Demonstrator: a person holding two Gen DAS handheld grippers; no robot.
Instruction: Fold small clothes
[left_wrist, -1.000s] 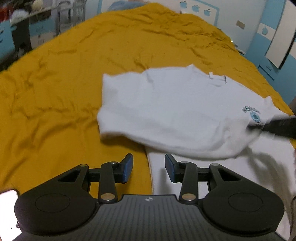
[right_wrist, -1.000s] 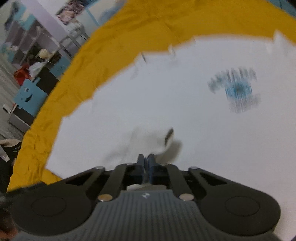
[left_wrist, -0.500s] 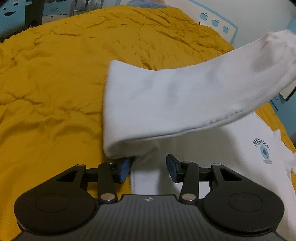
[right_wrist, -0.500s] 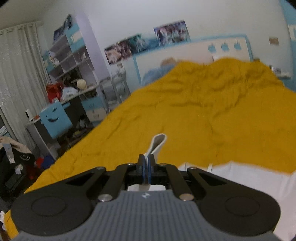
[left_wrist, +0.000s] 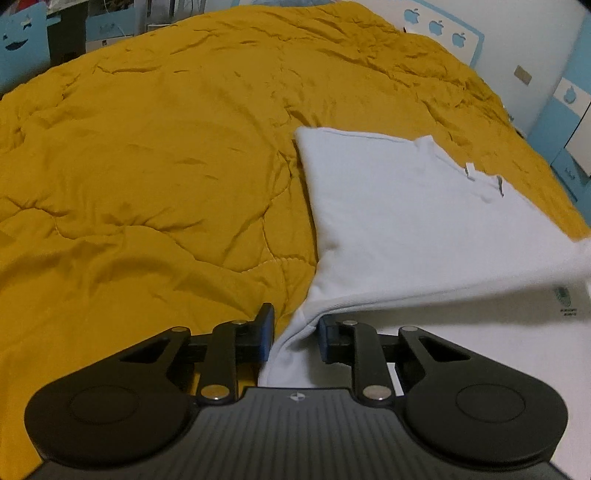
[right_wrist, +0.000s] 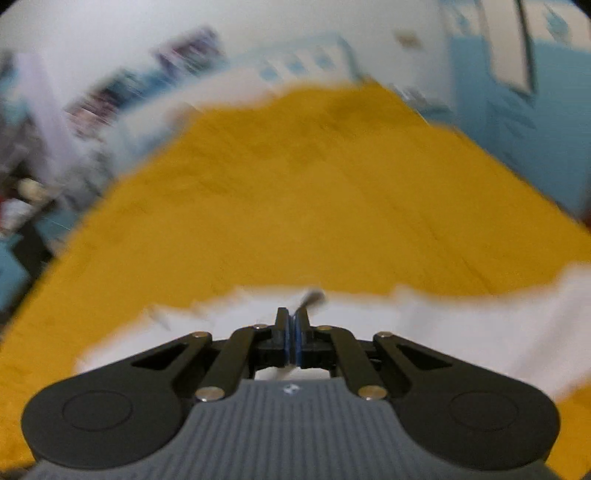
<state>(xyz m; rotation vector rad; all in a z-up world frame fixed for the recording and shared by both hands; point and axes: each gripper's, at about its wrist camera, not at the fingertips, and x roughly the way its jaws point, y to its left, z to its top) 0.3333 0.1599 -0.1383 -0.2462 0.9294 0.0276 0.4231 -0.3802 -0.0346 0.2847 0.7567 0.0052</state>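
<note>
A white T-shirt (left_wrist: 399, 221) lies on the yellow bedspread (left_wrist: 147, 166), partly folded over itself, with its collar tag at the far right. My left gripper (left_wrist: 293, 334) is open, and the folded left edge of the shirt passes between its fingers. My right gripper (right_wrist: 293, 332) is shut on a thin edge of the white shirt (right_wrist: 461, 332); a bit of cloth sticks out past the tips. The right wrist view is blurred by motion.
The yellow bedspread (right_wrist: 295, 184) stretches far ahead and to the left. Blue and white furniture (left_wrist: 569, 122) stands past the bed's right edge, and shelves with clutter (left_wrist: 44, 33) stand at the far left.
The raised shirt half has come down and now lies flat over the lower layer. My right gripper has swung down with the cloth. The left gripper stays open at the fold.
</note>
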